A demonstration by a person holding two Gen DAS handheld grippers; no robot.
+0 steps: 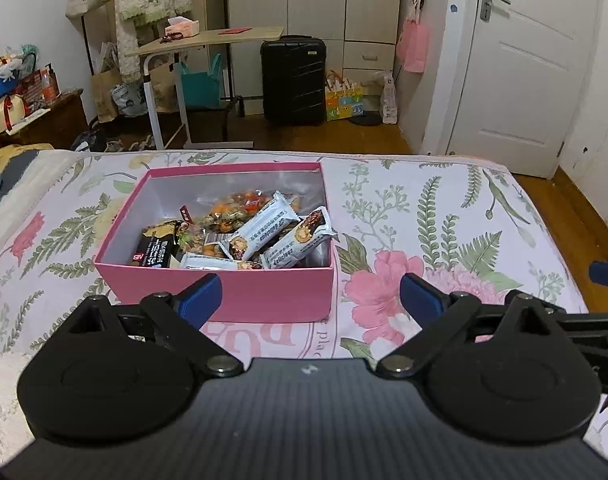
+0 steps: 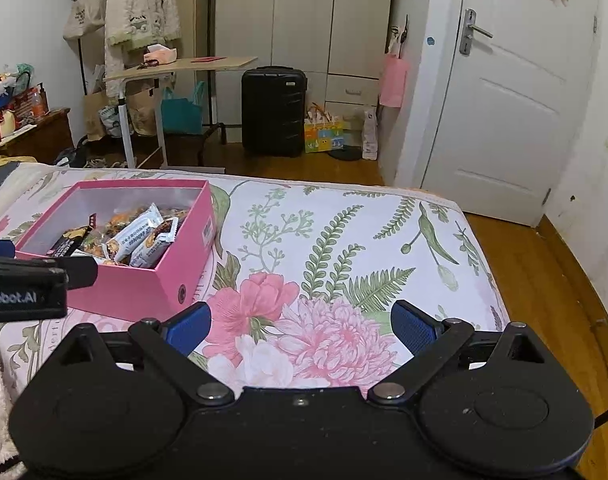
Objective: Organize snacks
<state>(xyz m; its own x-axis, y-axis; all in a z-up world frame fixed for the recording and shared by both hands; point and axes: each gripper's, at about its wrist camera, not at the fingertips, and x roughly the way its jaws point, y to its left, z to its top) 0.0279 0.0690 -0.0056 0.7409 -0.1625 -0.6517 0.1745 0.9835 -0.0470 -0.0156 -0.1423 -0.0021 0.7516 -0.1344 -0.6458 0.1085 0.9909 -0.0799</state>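
A pink box (image 1: pixel 240 292) stands on the flowered bedspread (image 1: pixel 444 216). It holds several wrapped snacks: white bars (image 1: pixel 264 226), a black bar (image 1: pixel 156 250) and a clear bag of mixed nuts (image 1: pixel 236 204). My left gripper (image 1: pixel 310 292) is open and empty, just in front of the box's near wall. In the right wrist view the box (image 2: pixel 144 288) lies to the left with the snacks (image 2: pixel 140 236) inside. My right gripper (image 2: pixel 300 324) is open and empty over the bedspread (image 2: pixel 344 240), to the right of the box. The left gripper's body (image 2: pixel 28 288) shows at the left edge.
The bed's far edge (image 1: pixel 304 154) drops to a wooden floor. Beyond it stand a black suitcase (image 1: pixel 294 80), a rolling side table (image 1: pixel 204 40), bags and a wardrobe. A white door (image 1: pixel 532 72) is at the right. The bed's right edge (image 2: pixel 484 248) is close.
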